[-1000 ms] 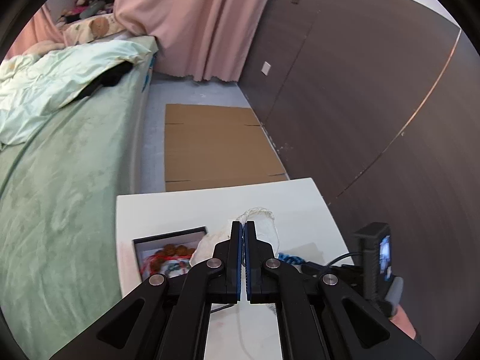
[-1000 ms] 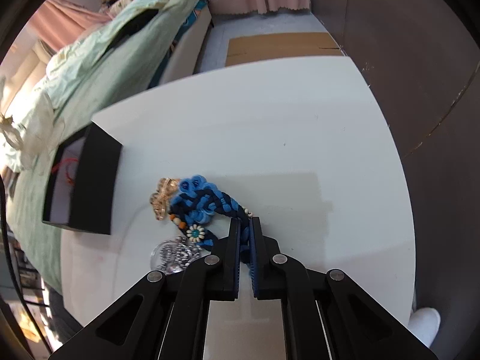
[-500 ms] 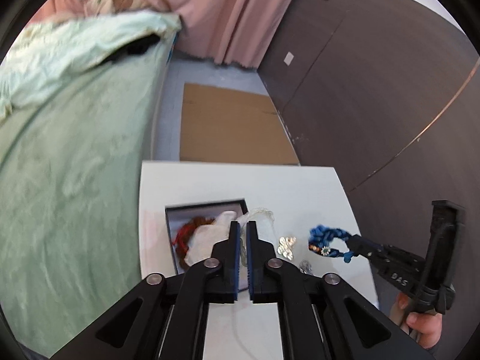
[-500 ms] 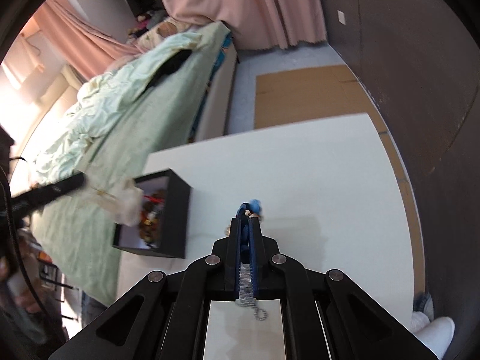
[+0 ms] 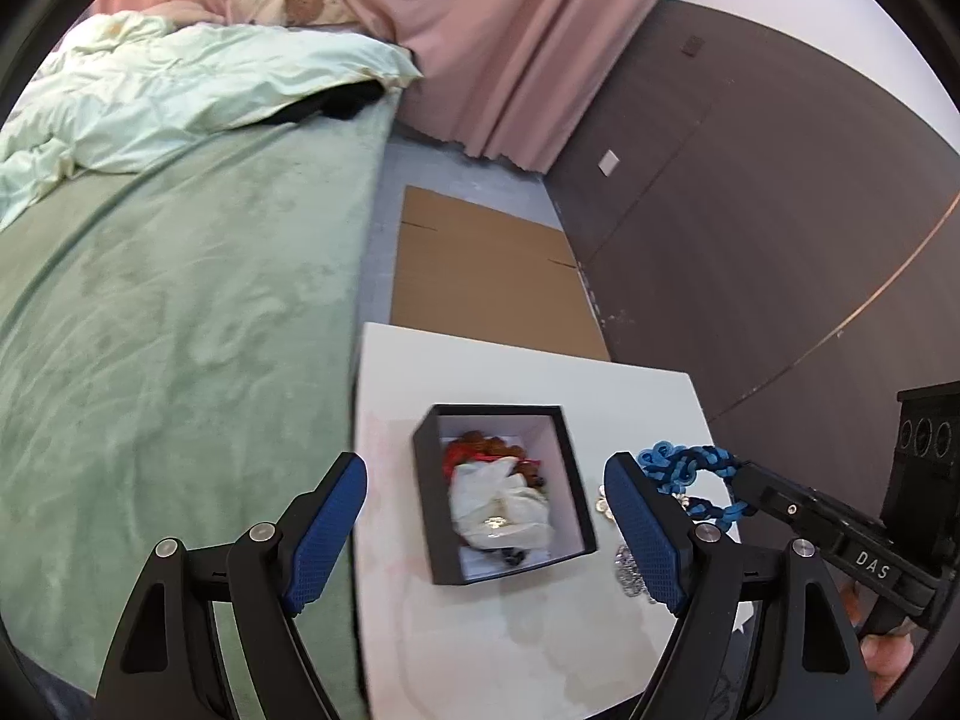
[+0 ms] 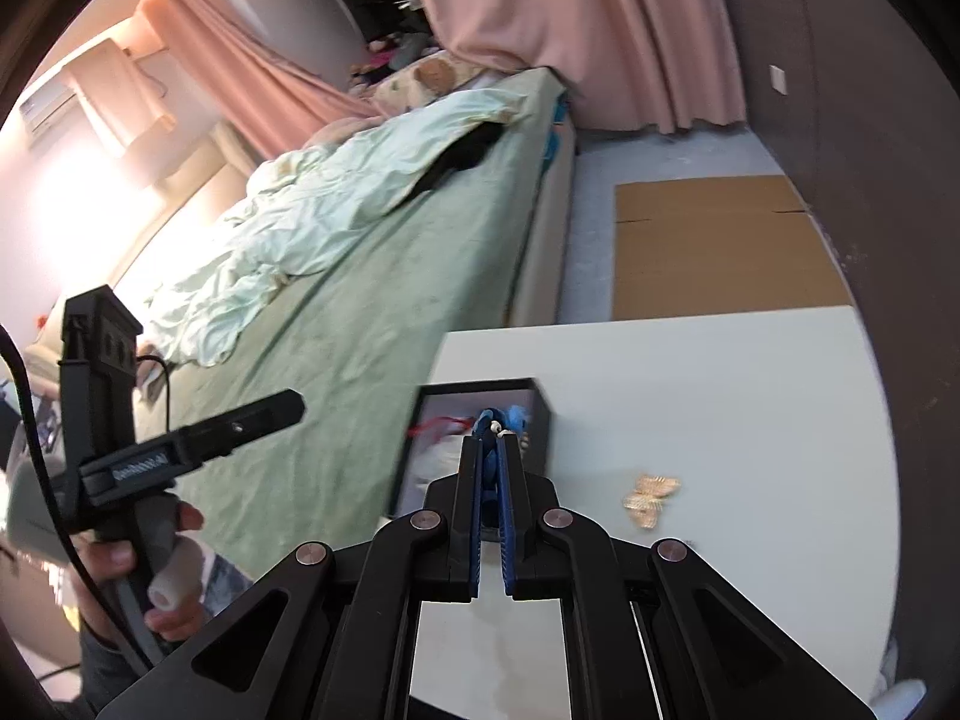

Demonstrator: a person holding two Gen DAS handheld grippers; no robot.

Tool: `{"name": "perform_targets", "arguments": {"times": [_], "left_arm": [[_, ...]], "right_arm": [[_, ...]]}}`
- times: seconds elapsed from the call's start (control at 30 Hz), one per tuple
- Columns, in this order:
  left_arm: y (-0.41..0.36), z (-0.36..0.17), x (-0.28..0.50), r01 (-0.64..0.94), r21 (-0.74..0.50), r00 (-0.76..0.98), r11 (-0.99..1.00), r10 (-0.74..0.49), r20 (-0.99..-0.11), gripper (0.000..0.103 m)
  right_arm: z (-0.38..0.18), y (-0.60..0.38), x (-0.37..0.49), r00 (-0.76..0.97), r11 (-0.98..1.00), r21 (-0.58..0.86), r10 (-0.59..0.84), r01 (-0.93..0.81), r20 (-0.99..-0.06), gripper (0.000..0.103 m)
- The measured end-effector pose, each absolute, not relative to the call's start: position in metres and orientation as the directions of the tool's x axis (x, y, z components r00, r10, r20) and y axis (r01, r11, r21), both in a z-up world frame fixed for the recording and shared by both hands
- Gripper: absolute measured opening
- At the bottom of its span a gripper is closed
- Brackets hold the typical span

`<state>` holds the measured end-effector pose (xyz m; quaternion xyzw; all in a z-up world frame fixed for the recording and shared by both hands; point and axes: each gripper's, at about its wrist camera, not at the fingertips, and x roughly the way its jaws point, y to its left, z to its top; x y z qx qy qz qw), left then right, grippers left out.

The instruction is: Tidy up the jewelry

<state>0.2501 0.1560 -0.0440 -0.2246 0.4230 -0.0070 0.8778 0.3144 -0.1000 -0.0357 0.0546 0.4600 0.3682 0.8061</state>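
Right hand-held gripper clamping blue bracelet, above black box

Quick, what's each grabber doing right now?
Left gripper: jaws open, just been opening, holding nothing.
Right gripper: jaws shut on the blue braided bracelet.

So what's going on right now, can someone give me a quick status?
Left gripper jaws just opened, nothing between them. Right gripper shut on blue braided bracelet, lifted beside black box. White pouch in box. Gold butterfly clip on table. Nothing in the way.
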Motion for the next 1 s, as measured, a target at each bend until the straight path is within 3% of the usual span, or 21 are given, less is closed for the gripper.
{"name": "perform_targets", "arguments": {"times": [0.3, 0.33, 0.37, 0.4, 0.43, 0.63, 0.83, 1.0], "left_arm": [[0.174, -0.038, 0.229, -0.195, -0.372, 0.669, 0.908, -0.154, -0.727, 0.082], [0.175, -0.038, 0.229, -0.192, -0.372, 0.67, 0.908, -0.155, -0.725, 0.082], [0.174, -0.037, 0.228, -0.188, -0.372, 0.672, 0.909, -0.158, -0.724, 0.082], [0.174, -0.036, 0.227, -0.181, -0.376, 0.673, 0.909, -0.164, -0.721, 0.082], [0.172, -0.035, 0.225, -0.17, -0.381, 0.676, 0.909, -0.173, -0.716, 0.082], [0.16, -0.034, 0.226, -0.129, -0.392, 0.683, 0.911, -0.205, -0.701, 0.083], [0.14, -0.031, 0.226, -0.091, -0.395, 0.694, 0.914, -0.226, -0.683, 0.093], [0.121, -0.032, 0.228, -0.064, -0.397, 0.69, 0.916, -0.247, -0.68, 0.094]], "right_arm": [[-0.048, -0.057, 0.311, 0.24, 0.677, 0.465, 0.679, -0.571, -0.694, 0.008], [-0.058, -0.054, 0.315, 0.22, 0.696, 0.456, 0.651, -0.554, -0.726, 0.022], [-0.066, -0.052, 0.318, 0.202, 0.717, 0.45, 0.624, -0.532, -0.755, 0.052], [-0.076, -0.055, 0.32, 0.192, 0.739, 0.449, 0.602, -0.502, -0.775, 0.061], [-0.081, -0.059, 0.32, 0.197, 0.744, 0.456, 0.603, -0.488, -0.773, 0.064], [-0.084, -0.092, 0.313, 0.227, 0.754, 0.478, 0.614, -0.45, -0.756, 0.064], [-0.079, -0.132, 0.305, 0.264, 0.772, 0.484, 0.609, -0.412, -0.748, 0.065], [-0.076, -0.162, 0.299, 0.288, 0.782, 0.491, 0.607, -0.384, -0.741, 0.066]]}}
